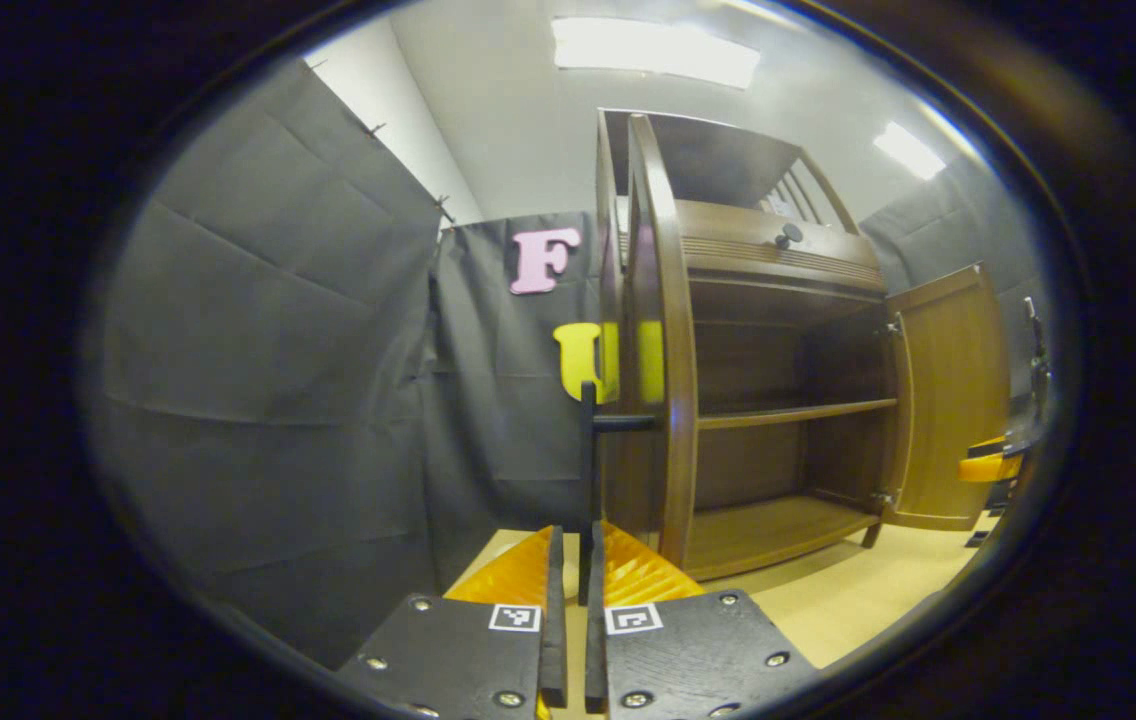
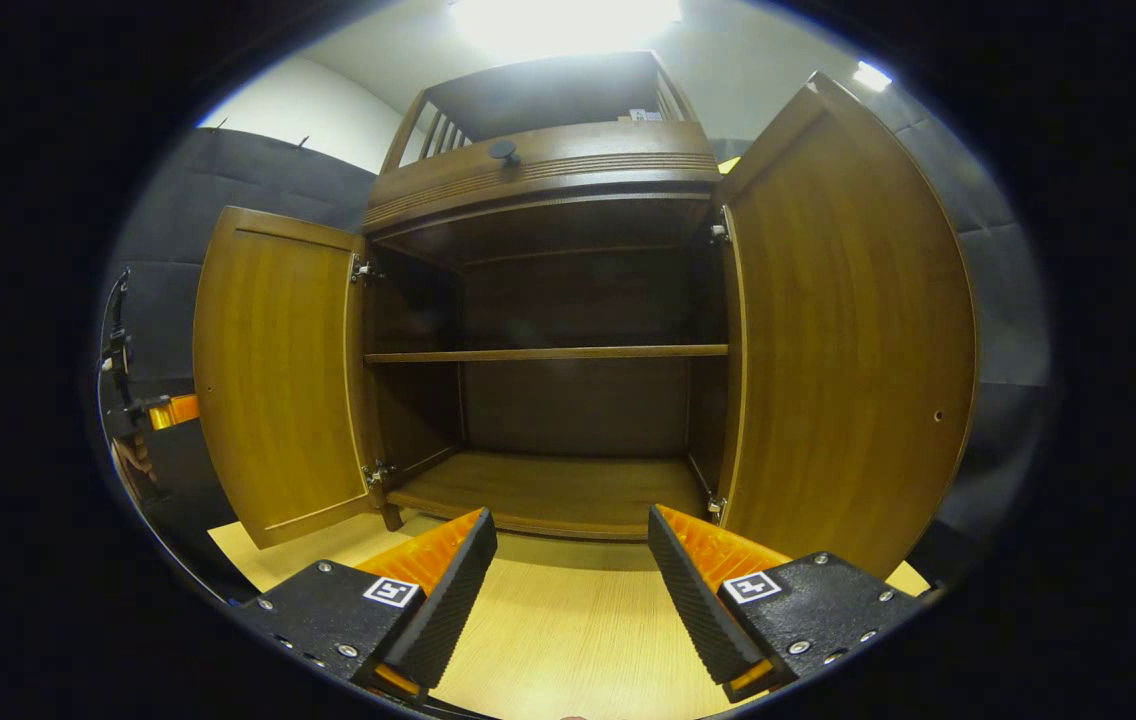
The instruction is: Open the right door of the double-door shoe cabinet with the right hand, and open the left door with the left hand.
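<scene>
Here, the double-door shoe cabinet stands on the pale floor with both doors swung out, its shelves bare. The right door gapes wide beside the right gripper, whose jaws hang wide apart, holding nothing. The left door, seen edge-on, is gripped by its dark handle between the nearly closed jaws of the left gripper. By the look of it, only letting go remains.

cabinet: on the bench; left door swung left; right door swung right
shelf: inside, between the doors
</scene>
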The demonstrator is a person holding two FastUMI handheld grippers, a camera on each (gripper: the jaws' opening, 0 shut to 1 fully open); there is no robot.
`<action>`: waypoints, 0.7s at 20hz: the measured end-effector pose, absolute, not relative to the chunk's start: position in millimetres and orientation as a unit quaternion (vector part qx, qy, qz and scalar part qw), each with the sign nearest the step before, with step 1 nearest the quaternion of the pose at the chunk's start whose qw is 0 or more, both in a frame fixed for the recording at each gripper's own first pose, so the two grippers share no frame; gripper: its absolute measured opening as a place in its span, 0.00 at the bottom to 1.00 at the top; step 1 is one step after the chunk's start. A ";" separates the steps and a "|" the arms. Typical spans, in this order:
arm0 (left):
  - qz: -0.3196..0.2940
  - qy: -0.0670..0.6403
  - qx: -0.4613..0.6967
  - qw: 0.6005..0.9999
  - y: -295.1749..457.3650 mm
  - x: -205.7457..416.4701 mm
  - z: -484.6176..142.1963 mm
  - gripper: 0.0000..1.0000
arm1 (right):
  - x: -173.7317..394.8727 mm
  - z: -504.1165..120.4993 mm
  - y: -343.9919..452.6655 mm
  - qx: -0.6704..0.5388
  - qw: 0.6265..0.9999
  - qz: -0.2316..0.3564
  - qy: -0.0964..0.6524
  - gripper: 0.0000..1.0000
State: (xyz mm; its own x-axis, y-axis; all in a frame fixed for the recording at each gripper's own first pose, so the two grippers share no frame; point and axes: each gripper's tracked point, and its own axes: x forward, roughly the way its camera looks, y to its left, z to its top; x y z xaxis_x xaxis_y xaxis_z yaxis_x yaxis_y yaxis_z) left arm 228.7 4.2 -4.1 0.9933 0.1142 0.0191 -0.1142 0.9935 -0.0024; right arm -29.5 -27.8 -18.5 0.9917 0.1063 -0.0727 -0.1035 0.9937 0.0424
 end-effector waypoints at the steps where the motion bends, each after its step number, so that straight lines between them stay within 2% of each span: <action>1: 0.071 -0.013 -0.006 0.997 7.1 225.2 -2.5 0.12 | -29.5 -18.2 -31.5 0.023 0.998 0.050 0.036 0.94; 5: 0.110 -0.005 -0.001 0.994 17.6 216.5 -2.3 0.05 | -35.4 -17.5 -46.4 0.036 0.998 0.045 0.032 0.94; 6: 0.124 -0.005 0.014 0.992 23.0 213.7 -0.9 0.08 | -37.4 -15.6 -50.5 0.037 0.998 0.043 0.029 0.94; 7: 0.133 -0.011 0.026 0.991 29.4 209.2 0.9 0.05 | -38.9 -13.7 -53.1 0.038 0.998 0.041 0.026 0.94; 8: 0.135 -0.021 0.030 0.990 31.4 210.9 4.0 0.12 | -41.4 -13.2 -57.6 0.040 0.998 0.040 0.024 0.94; 10: 0.141 -0.032 0.028 0.989 29.7 213.1 8.1 0.04 | -46.6 -10.6 -65.0 0.043 0.998 0.039 0.021 0.94; 14: 0.158 -0.051 0.039 0.985 31.3 210.7 21.4 0.57 | -56.6 -0.7 -92.2 0.044 0.999 0.020 0.010 0.94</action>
State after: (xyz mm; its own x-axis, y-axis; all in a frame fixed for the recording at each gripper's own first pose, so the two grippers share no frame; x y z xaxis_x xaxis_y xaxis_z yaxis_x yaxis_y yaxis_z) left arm 210.7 31.3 21.4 0.9447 0.3081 0.1123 -0.3160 0.9468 0.0607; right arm -56.6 -92.2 -0.7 0.9990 0.0416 -0.0187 -0.0397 0.9953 0.0884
